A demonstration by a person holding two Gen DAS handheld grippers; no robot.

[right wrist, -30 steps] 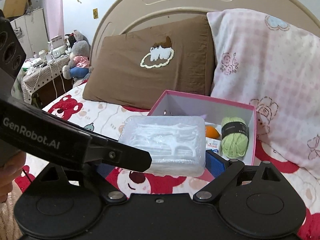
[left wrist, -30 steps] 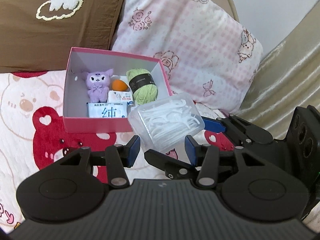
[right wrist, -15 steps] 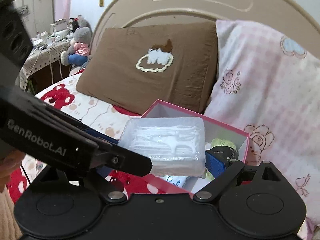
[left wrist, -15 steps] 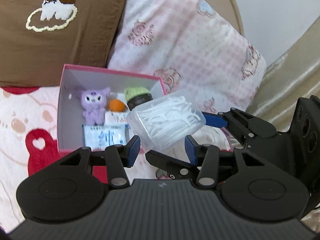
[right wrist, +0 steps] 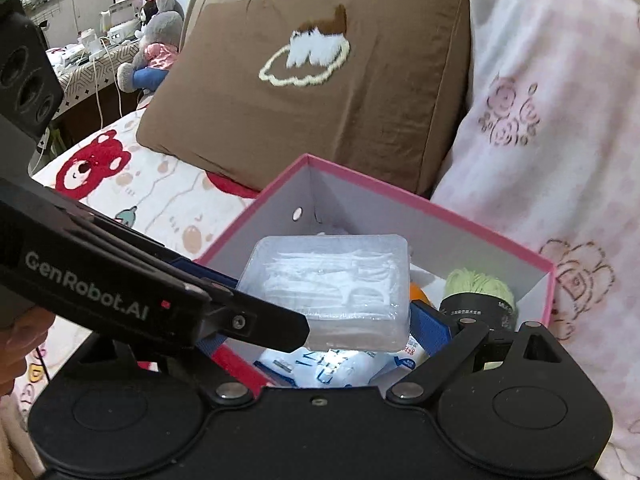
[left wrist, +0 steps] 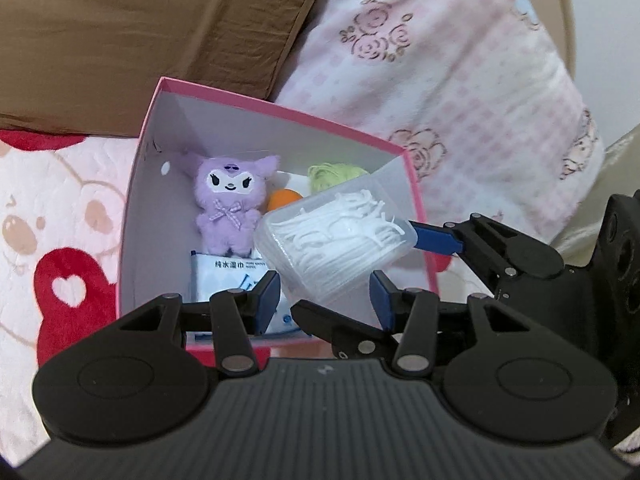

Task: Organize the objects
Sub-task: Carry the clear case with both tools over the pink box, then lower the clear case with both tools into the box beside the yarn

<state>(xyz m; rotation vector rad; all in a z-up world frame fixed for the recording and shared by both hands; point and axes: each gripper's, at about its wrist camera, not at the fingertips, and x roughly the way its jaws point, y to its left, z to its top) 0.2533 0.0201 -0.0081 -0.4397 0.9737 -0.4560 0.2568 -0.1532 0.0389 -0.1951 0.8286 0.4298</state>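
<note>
A clear plastic case of white floss picks (left wrist: 340,240) (right wrist: 332,284) hangs tilted over the open pink box (left wrist: 280,110) (right wrist: 420,196). My left gripper (left wrist: 324,300) is shut on its near end, blue pads on both sides. My right gripper (right wrist: 320,340) is shut on it too; one of its blue fingers (left wrist: 436,238) shows at the case's right. Its left finger is hidden behind the left gripper's arm. Inside the pink box lie a purple plush (left wrist: 230,208), an orange ball (left wrist: 282,198), green yarn (left wrist: 336,172) (right wrist: 478,292) and a wipes pack (left wrist: 224,276) (right wrist: 328,368).
The pink box sits on a bear-print bedsheet (left wrist: 60,280). A brown pillow (left wrist: 140,40) and a pink checked pillow (left wrist: 460,80) lean against the headboard just behind it. A cluttered bedside table with a plush toy (right wrist: 156,40) stands far left. A person's hand (right wrist: 20,344) holds the left gripper.
Both grippers have carried the floss pick case forward and down. It was in front of the pink box; now it hangs over the box's inside.
</note>
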